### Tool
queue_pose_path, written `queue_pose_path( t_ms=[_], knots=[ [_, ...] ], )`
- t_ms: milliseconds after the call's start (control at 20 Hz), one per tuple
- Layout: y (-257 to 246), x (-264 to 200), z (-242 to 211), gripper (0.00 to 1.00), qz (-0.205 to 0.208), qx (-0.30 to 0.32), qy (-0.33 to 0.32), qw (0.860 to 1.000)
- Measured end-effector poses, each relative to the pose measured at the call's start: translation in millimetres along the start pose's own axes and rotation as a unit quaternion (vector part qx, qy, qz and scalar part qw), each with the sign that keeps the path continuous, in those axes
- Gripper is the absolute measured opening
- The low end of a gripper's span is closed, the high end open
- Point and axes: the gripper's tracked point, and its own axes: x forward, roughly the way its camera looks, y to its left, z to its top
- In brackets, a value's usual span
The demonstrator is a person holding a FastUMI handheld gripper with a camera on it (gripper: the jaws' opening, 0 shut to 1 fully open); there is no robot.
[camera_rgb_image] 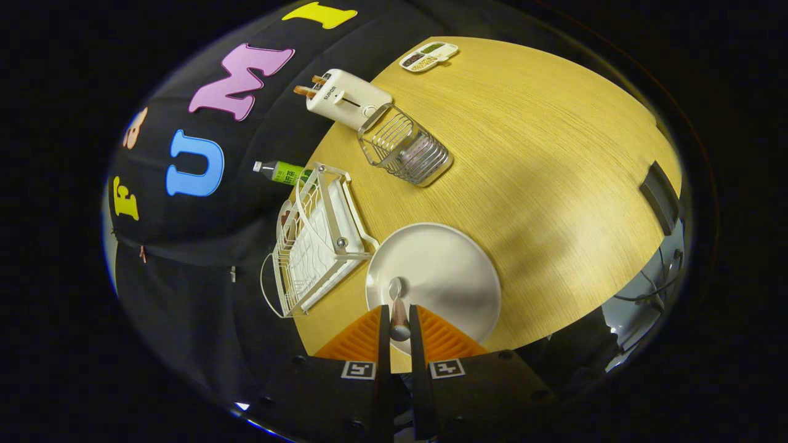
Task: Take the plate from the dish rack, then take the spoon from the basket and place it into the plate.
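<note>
While pinched narrow on the spoon point(398, 307), the claw point(399, 320) above the plate point(446, 274).

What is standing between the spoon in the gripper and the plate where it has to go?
Nothing visible. The gripper is shut on the spoon, and the spoon's bowl is already over the near part of the white plate. The plate's surface is bare; the dish rack stands apart, beside it.

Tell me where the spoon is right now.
In the gripper view the spoon is clamped between the gripper's two fingers, its bowl pointing ahead over the near rim of the white plate, beside the dish rack.
</note>
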Motion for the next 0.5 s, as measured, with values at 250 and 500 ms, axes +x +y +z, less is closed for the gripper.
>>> queue_pose_path(
  t_ms=[250, 500],
  knots=[
    [-11.6, 0.4, -0.6, 0.33, -0.014, 0.008, 0.001, 1.000],
    [-26.9, 0.8, -9.1, 0.53, -0.042, -0.003, 0.017, 0.999]
  ],
)
